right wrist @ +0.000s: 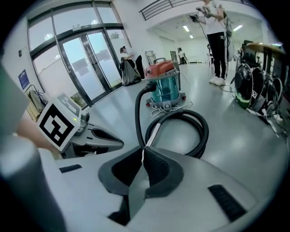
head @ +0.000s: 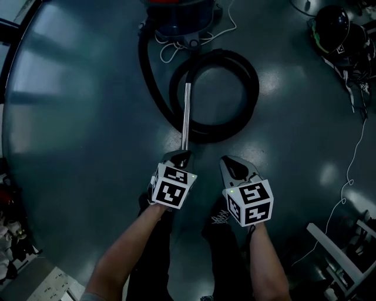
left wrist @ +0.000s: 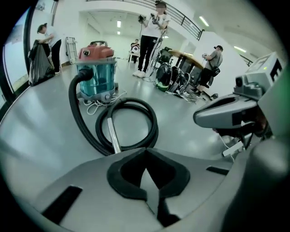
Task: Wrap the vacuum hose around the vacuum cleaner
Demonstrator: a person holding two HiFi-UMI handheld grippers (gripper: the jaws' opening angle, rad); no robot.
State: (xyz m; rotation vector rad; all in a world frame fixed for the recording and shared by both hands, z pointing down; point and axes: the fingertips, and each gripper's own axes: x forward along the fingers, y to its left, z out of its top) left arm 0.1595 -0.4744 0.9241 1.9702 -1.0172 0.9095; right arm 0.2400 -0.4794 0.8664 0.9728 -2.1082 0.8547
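Because my left gripper [head: 178,155] and right gripper [head: 230,163] were closed on nothing (the vacuum hose [head: 249,88] lay coiled), a hard tug might tip the vacuum cleaner [head: 182,14].

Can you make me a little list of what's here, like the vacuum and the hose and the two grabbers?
Vacuum cleaner: standing on the floor, red top, blue-green tub
Hose: black, joined to the vacuum cleaner, lying in a loop on the floor, not wrapped round it
Metal tube: at the hose's end, lying across the loop
Left gripper: shut, empty
Right gripper: shut, empty
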